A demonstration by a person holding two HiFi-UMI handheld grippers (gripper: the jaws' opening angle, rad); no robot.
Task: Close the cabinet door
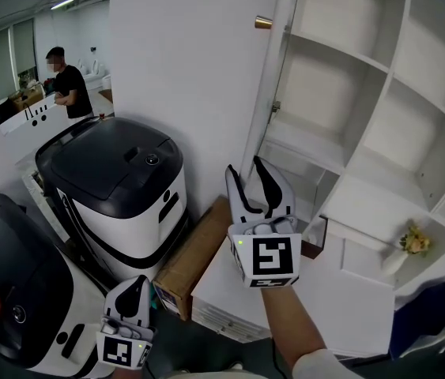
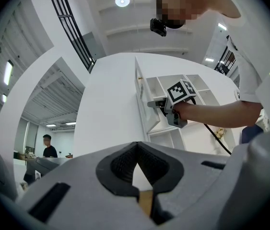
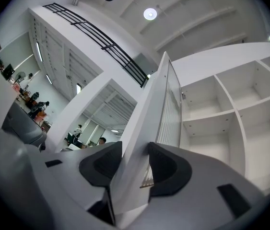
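White ceiling (image 2: 115,35), round lamp (image 2: 122,1) (lit), cardboard box (image 1: 194,263).

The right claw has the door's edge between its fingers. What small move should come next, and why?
Probably swing the door toward the shelves. The right gripper is clamped on its edge, it stands wide open, and nothing visible blocks its path.
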